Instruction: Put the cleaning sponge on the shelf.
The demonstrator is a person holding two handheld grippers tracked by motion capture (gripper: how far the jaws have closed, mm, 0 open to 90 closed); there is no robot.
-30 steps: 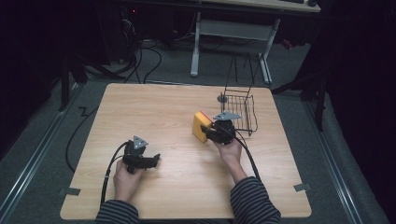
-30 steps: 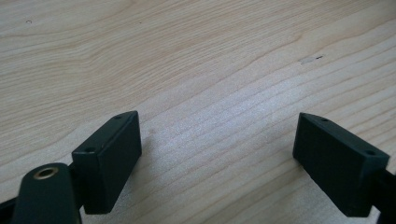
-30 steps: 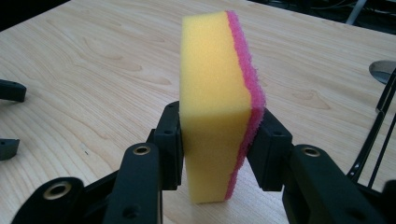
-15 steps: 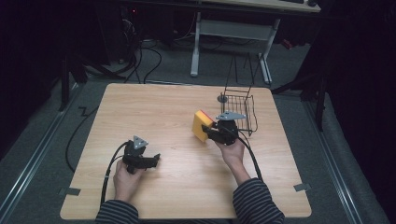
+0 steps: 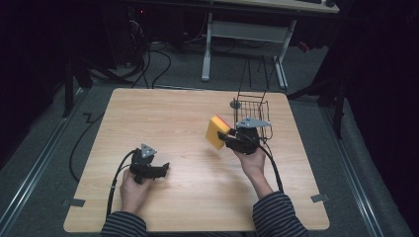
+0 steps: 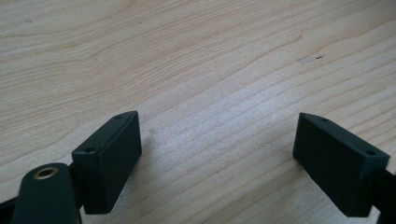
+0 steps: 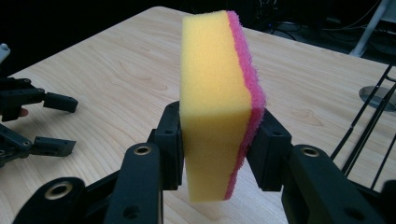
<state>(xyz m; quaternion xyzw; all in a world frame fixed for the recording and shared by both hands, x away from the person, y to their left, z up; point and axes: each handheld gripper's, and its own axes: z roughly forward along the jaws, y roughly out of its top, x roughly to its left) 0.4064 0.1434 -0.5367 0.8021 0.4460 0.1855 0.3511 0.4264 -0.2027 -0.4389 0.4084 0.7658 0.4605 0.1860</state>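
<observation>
The right gripper pinched a yellow-and-pink sponge on edge above the table, just left of the wire basket. The left gripper rested near-left, jaws spread.

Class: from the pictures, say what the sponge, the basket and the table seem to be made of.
Sponge: soft yellow foam, matte and porous, with a fuzzy pink scouring layer. Basket: thin black wire, probably coated metal, an open grid. Table: pale wood or wood-look laminate, with grain lines and a slight sheen.
</observation>
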